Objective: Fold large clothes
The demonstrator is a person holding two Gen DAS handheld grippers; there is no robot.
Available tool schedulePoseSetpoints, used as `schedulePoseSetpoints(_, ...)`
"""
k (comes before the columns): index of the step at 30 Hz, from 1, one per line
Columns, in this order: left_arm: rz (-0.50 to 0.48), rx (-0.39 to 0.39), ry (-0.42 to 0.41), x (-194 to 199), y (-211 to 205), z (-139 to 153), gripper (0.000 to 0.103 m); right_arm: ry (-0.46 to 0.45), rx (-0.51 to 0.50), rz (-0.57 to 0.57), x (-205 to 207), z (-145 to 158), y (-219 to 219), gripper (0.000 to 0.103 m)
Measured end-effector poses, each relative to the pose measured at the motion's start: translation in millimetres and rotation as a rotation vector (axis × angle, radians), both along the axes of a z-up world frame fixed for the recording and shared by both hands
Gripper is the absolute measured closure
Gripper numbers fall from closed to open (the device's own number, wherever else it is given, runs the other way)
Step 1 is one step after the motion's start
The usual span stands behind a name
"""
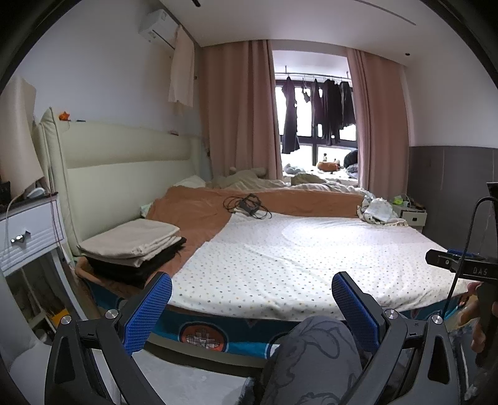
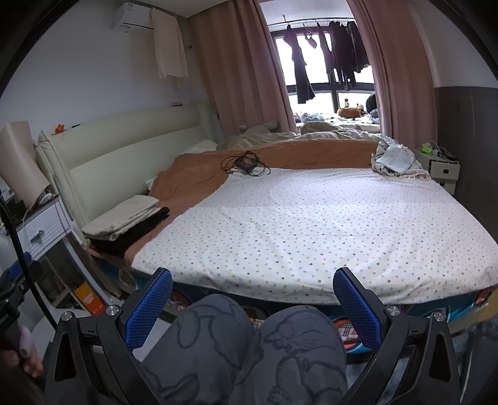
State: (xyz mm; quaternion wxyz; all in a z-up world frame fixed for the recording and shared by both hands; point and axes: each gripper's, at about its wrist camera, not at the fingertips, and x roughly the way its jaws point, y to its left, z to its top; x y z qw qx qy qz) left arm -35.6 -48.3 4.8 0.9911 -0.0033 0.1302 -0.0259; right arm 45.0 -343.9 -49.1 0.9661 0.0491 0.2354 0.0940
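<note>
A bed (image 2: 311, 218) with a dotted white sheet fills the view. Folded clothes (image 1: 133, 246), beige atop black, are stacked at its near left corner by the headboard. The left gripper (image 1: 252, 307) and right gripper (image 2: 252, 303) hover before the near edge, jaws spread wide, holding nothing.

- Home bedroom: wide bed (image 2: 311, 224) with dotted sheet and padded cream headboard (image 2: 124, 146).
- Pink curtains (image 1: 239, 109) frame a window; dark clothes (image 1: 317, 109) hang there.
- Wall air conditioner (image 1: 158, 26); white nightstand (image 1: 28, 236) at bed's head corner.
- Folded laundry stack (image 1: 133, 252) on bed's near edge.
</note>
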Motion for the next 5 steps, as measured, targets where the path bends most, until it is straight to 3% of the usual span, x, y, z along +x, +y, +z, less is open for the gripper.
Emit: schedulePoseSetpoints(5, -0.005, -0.003, -0.001, -0.5, 0.2, 0.0, 0.0, 0.001, 0.005, -0.004, -1.3, -0.4, -2.1, 0.0)
